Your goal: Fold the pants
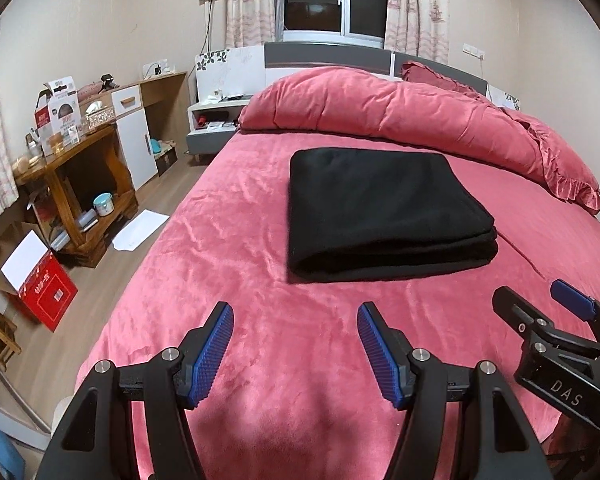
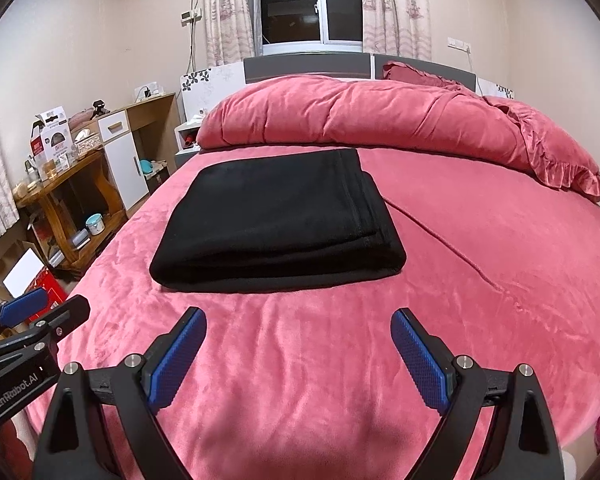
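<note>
The black pants [image 1: 384, 208] lie folded into a thick rectangle in the middle of the red bed [image 1: 228, 264]; they also show in the right wrist view [image 2: 276, 220]. My left gripper [image 1: 296, 314] is open and empty above the bedspread, a short way in front of the pants. My right gripper [image 2: 299, 320] is open and empty, also in front of the pants and apart from them. The right gripper shows at the lower right of the left wrist view [image 1: 540, 304], and the left gripper at the lower left of the right wrist view [image 2: 44, 308].
A rolled red duvet [image 1: 400, 108] and a frilled pillow [image 1: 556, 168] lie behind the pants by the headboard. Left of the bed stand a wooden table [image 1: 76, 184], a white cabinet [image 1: 134, 136], a nightstand [image 1: 212, 120] and a red box [image 1: 44, 292] on the floor.
</note>
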